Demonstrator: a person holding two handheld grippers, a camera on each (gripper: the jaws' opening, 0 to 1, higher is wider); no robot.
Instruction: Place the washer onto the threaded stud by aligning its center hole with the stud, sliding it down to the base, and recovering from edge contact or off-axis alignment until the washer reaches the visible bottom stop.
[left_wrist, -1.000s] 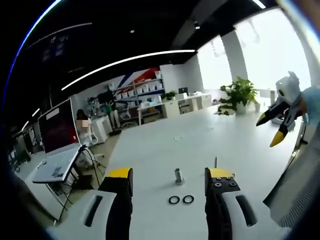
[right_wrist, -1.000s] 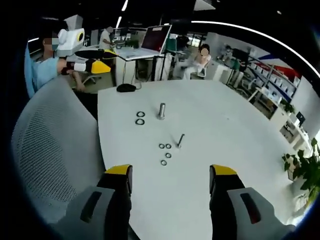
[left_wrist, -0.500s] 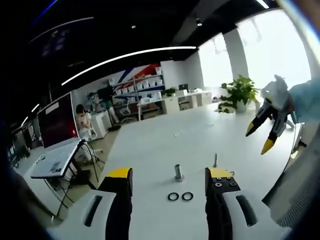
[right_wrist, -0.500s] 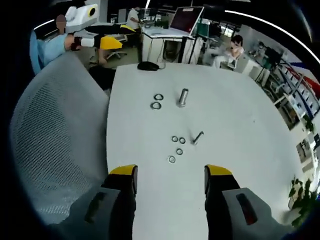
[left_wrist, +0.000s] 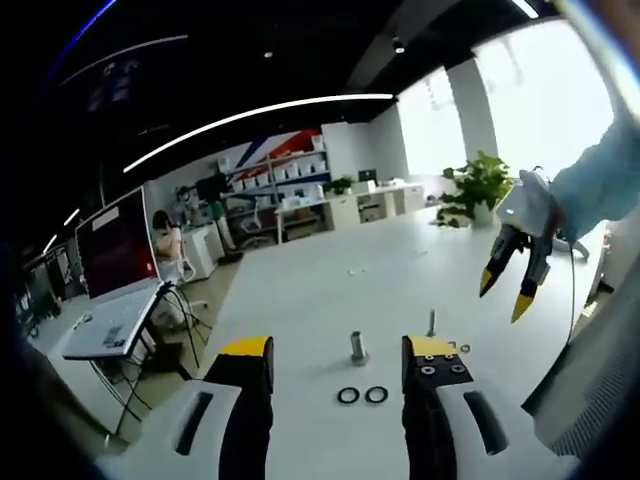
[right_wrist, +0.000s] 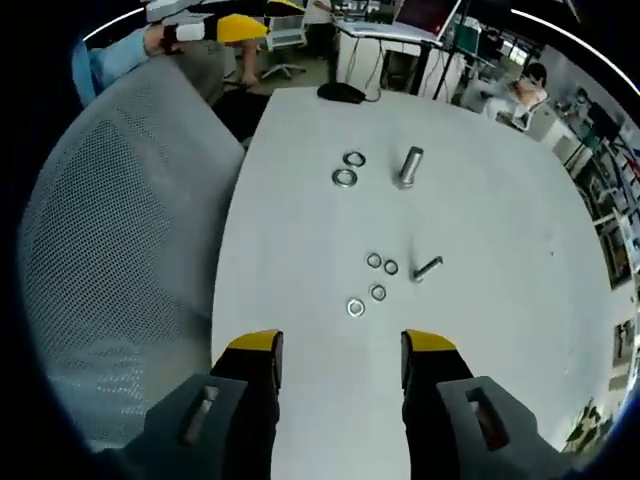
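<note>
Right tongs (right_wrist: 340, 355) agape, washers (right_wrist: 372, 283) just ahead, apart

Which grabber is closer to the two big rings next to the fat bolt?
Left. The left gripper sits just short of the two big washers; the right gripper hangs in the air off to their side, farther away.

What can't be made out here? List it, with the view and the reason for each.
- Threads on the short upright metal stud, left gripper view: too small.
- Thin metal stud, left gripper view: its base is cut off by the left hand-held gripper.
- Four small silver washers, right gripper view: hole size too small to judge.
- Black object at the white table's far edge, right gripper view: too small to identify.
</note>
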